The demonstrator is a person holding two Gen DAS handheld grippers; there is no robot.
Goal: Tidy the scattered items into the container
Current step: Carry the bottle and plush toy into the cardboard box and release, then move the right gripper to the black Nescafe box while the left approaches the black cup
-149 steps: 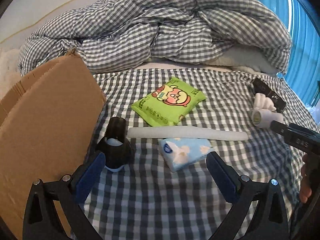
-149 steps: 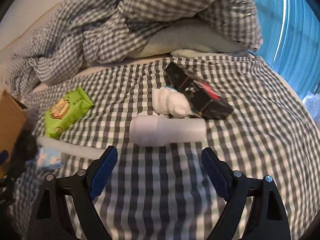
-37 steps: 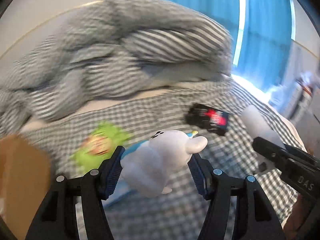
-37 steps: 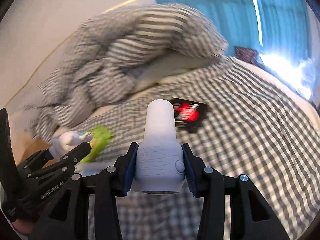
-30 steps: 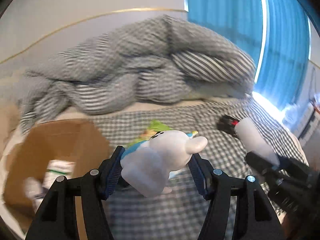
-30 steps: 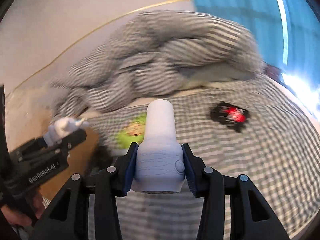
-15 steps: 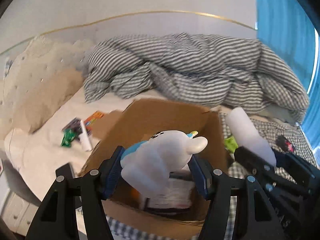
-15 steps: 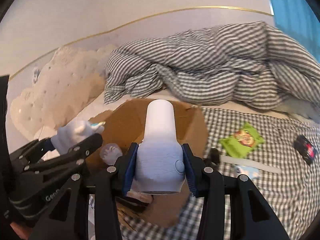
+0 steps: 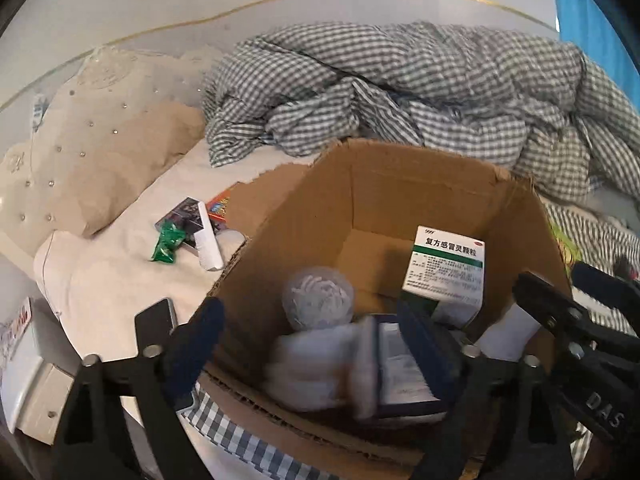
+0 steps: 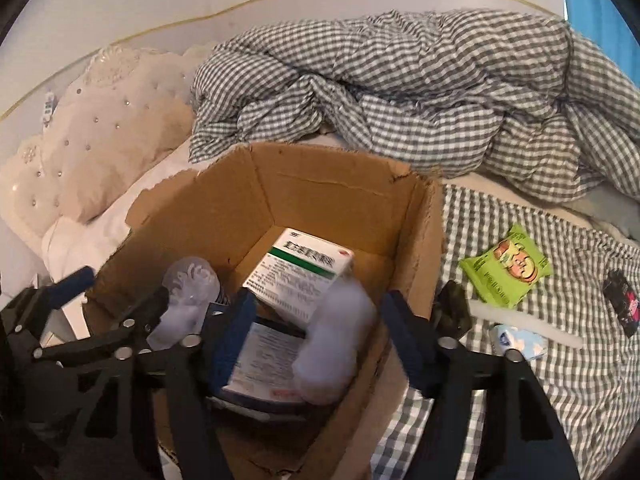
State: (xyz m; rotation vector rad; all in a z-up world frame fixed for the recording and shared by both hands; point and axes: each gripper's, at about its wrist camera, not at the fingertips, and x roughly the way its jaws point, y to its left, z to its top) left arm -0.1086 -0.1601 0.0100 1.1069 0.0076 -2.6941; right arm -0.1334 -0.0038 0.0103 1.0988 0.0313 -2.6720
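Note:
An open cardboard box (image 9: 420,184) (image 10: 328,184) stands on the bed and holds a white medicine carton (image 9: 444,264) (image 10: 300,276) and a clear plastic ball (image 9: 318,298). My left gripper (image 9: 316,344) is open above the box; the white plush toy (image 9: 316,368) is a blur inside, below it. My right gripper (image 10: 320,332) is open above the box; the white bottle (image 10: 336,340) is a blur between its fingers, dropping in. On the checked sheet lie a green snack bag (image 10: 506,270), a white stick (image 10: 524,326), a blue tissue pack (image 10: 518,342) and a black box (image 10: 620,304).
A crumpled checked duvet (image 9: 400,92) lies behind the box. A beige pillow (image 9: 100,152) sits at the left. Small packets and a white comb (image 9: 192,232) lie on the white sheet left of the box. A black cap (image 10: 452,312) stands beside the box.
Both grippers have opened over the box. The plush toy has left my left gripper and the white bottle has left my right one; both are falling into the box.

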